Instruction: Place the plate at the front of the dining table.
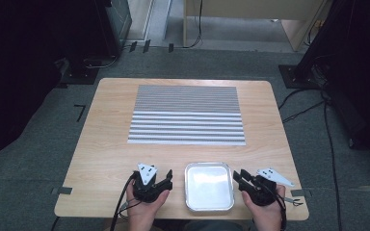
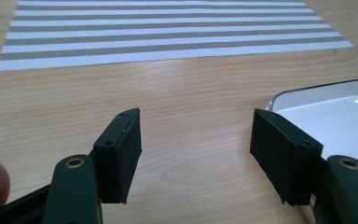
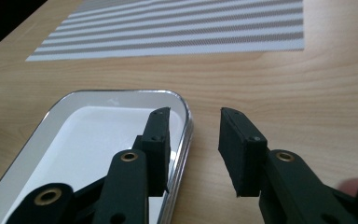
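Squarely between both tongs: tray (image 1: 209,206)

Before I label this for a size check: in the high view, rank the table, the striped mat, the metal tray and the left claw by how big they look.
1. table
2. striped mat
3. metal tray
4. left claw, clearly smallest

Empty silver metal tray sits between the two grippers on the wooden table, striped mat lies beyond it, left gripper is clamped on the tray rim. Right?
Not quite. The left gripper holds nothing: in the left gripper view its jaws stand apart over bare wood, with the rectangular silver metal tray off to one side. The rest stands: the tray lies empty between the left gripper and the right gripper on the light wooden table, the grey-and-white striped mat beyond it.
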{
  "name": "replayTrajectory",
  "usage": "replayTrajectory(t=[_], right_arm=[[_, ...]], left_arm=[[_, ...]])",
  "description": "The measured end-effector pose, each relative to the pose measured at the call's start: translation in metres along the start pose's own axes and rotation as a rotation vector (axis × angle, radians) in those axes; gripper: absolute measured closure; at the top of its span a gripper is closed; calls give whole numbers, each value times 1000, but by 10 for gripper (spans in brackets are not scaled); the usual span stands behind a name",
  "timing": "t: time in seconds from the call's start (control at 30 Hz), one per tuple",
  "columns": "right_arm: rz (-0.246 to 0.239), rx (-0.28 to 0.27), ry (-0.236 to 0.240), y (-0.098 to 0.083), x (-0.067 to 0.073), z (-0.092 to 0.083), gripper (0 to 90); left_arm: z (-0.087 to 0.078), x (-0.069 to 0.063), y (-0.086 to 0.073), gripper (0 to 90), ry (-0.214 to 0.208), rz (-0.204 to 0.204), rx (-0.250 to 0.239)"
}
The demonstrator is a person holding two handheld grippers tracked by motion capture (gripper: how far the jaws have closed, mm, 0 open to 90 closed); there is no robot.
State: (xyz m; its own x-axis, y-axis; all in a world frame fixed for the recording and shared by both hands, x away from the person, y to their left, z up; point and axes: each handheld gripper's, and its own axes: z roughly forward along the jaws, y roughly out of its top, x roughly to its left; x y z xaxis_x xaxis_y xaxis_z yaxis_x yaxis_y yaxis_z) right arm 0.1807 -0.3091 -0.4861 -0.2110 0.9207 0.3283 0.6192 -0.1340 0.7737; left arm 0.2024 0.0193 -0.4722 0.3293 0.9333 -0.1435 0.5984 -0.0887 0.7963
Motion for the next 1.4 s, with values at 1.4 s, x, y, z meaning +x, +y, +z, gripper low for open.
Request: replayTrajectory(t=[1.4], right_arm=[[85,60,-114,-16,23,16,890]], left_arm=[[19,-52,-31,686,-96,99,50]])
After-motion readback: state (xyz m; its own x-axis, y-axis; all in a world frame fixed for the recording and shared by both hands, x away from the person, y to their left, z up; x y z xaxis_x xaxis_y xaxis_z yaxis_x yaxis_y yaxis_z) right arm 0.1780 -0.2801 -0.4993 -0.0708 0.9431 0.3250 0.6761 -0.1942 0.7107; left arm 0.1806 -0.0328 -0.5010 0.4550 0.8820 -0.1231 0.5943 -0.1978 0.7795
